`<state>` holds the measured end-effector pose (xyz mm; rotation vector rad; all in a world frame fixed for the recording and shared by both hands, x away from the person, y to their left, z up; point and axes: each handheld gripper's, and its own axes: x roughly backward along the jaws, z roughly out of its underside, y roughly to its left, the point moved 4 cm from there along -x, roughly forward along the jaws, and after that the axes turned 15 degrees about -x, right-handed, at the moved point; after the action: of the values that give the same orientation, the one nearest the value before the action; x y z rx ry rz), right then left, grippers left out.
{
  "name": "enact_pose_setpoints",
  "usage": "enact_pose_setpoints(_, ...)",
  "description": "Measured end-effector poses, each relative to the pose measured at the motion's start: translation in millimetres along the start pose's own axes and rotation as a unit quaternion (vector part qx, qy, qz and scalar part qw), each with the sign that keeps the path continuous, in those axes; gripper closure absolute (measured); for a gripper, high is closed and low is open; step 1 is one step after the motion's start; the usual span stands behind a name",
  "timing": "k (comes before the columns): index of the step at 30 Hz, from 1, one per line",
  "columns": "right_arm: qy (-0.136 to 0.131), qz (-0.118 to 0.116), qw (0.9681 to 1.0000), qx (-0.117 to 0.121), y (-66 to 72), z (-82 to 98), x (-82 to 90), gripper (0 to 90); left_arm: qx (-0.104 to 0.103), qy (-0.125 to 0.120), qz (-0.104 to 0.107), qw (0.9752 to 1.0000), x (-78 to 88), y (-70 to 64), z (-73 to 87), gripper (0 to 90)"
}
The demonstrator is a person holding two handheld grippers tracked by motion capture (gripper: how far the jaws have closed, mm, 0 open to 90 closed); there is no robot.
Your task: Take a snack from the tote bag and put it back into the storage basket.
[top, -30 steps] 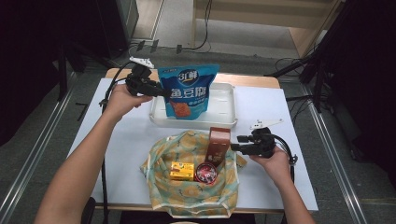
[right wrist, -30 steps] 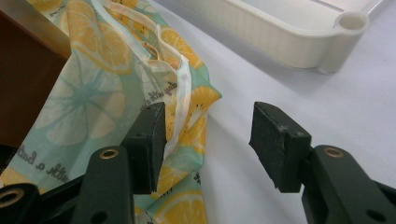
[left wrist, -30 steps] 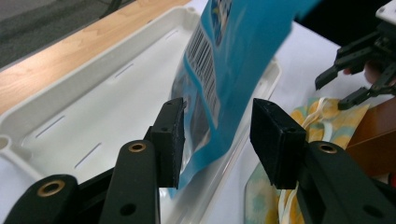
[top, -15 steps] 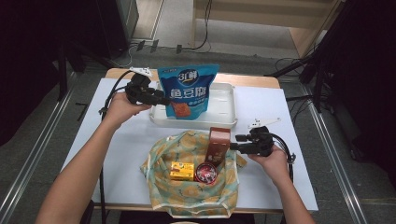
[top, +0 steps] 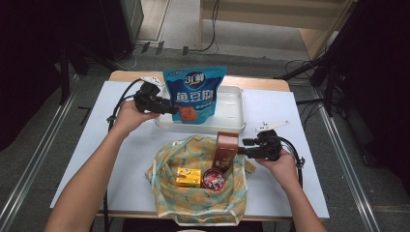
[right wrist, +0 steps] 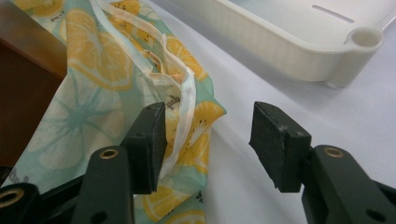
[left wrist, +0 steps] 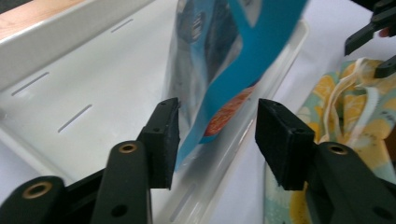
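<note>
white-covered desk (top: 121, 159) across the middle of the high view, wooden edge at its far side. upper centre: white tray (top: 231, 108), with a blue snack pouch (top: 193, 94) standing upright in its left half, bottom edge down on the tray floor; right half of the tray bare. lower centre: lemon-print cloth bag (top: 196, 193) spread flat, carrying a brown box (top: 226, 151) upright at its upper right, a yellow box (top: 188, 177) lying near the middle, and a round dark red tin (top: 212, 180) just beside the yellow box.

left forearm reaching up from the lower left, left gripper (top: 164, 105) level at the tray's left end, pointed at the pouch. in the left gripper view, left gripper (left wrist: 217, 135) released: jaws just narrowed a little, pouch's lower corner (left wrist: 219, 93) between the pads, the left pad just beside or grazing it, cannot tell which, clear gap on the right side, no squeeze. right forearm in from the lower right, right gripper (top: 241, 147) level at the bag's right edge, close to the brown box. in the right gripper view, right gripper (right wrist: 208, 142) released too, jaws apart over bare desk, bag's pale strap (right wrist: 182, 112) just beside the left pad, not pinched.

small white bracket (top: 272, 125) on the desk right of the tray. black cables trailing off both grippers.
</note>
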<state>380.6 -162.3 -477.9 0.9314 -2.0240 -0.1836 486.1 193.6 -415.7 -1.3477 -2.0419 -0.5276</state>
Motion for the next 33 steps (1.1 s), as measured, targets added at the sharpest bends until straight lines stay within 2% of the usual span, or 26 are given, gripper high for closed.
enact_pose_setpoints(5, 0.001, 0.0, 1.0, 0.003, -0.1, -0.3, -0.5, 46.8, 0.006, 0.004, -0.007, 0.9999, -7.8, 1.1, 0.0, 63.8)
enact_pose_setpoints(8, 0.0, -0.001, 1.0, 0.0, 0.1, -0.3, 0.4, 46.8, 0.006, 0.017, -0.016, 0.9997, -12.8, 0.8, -0.2, 69.0)
enact_pose_setpoints(12, -0.001, 0.0, 1.0, 0.0, -0.2, -0.3, 1.0, 46.7, 0.026, 0.017, -0.02, 0.9993, -16.0, 1.4, -0.8, 82.8)
enact_pose_setpoints(17, -0.001, 0.0, 1.0, 0.002, -0.2, -0.2, 1.1, 46.8, 0.034, 0.017, -0.03, 0.9988, -20.0, 0.9, -4.5, 90.0)
enact_pose_setpoints(24, -0.002, 0.001, 1.0, 0.002, -0.3, 0.1, 2.0, 46.8, 0.048, 0.014, -0.047, 0.9977, -26.7, 3.8, -10.4, 90.0)
enact_pose_setpoints(33, 0.0, 0.002, 1.0, -0.001, -0.5, 0.8, 3.1, 46.8, 0.059, -0.005, -0.061, 0.9964, -35.2, 10.8, -15.2, 90.0)
